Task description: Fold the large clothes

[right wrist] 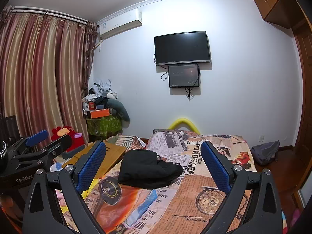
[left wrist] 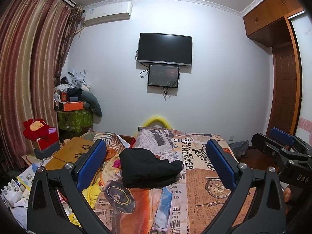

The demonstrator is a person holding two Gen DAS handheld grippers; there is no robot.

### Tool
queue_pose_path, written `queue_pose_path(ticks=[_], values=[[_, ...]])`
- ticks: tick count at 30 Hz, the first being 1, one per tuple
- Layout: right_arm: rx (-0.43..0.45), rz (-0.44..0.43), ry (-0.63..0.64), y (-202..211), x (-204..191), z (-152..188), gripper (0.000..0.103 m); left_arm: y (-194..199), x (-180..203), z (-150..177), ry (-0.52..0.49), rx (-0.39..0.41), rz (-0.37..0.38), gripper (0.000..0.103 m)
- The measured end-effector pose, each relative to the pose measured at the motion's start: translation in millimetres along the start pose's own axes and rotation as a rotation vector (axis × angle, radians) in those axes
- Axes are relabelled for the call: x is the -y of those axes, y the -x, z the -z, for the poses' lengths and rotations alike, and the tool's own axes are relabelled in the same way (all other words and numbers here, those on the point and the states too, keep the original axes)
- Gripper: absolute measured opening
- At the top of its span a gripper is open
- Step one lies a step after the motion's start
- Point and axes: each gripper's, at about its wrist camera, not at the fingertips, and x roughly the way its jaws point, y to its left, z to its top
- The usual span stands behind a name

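Note:
A black garment (left wrist: 148,168) lies bunched in a loose heap on the newspaper-print bedspread (left wrist: 206,183); the right wrist view shows the same black garment (right wrist: 148,168) on the bedspread (right wrist: 195,200). My left gripper (left wrist: 156,161) hangs above the bed on the near side of the heap, open, blue pads wide apart with nothing between them. My right gripper (right wrist: 154,163) is likewise open and empty, held short of the garment. The right gripper (left wrist: 280,148) also shows at the right edge of the left wrist view, and the left gripper (right wrist: 42,144) at the left of the right wrist view.
A wooden lap table (right wrist: 109,154) rests on the bed's left side. Red plush toys (left wrist: 39,132) and a cluttered stack (left wrist: 74,101) stand by the curtain. A grey bag (right wrist: 265,152) lies on the floor at right. A TV (right wrist: 182,47) hangs on the far wall.

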Motion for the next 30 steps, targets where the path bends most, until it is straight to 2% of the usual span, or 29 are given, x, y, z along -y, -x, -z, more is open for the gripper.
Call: queue_pose_path(ticks=[18,30], values=[[-0.010,-0.003,-0.007,-1.5,2.3,2.6,0.097,-7.1,-6.8,-0.8,0.021,-0.034,0.033,0.103],[-0.013,0.000,-0.002,-3.0,1.2,2.9,0.097,-5.1,-5.4,0.0,0.013,-0.030,0.035,0.102]])
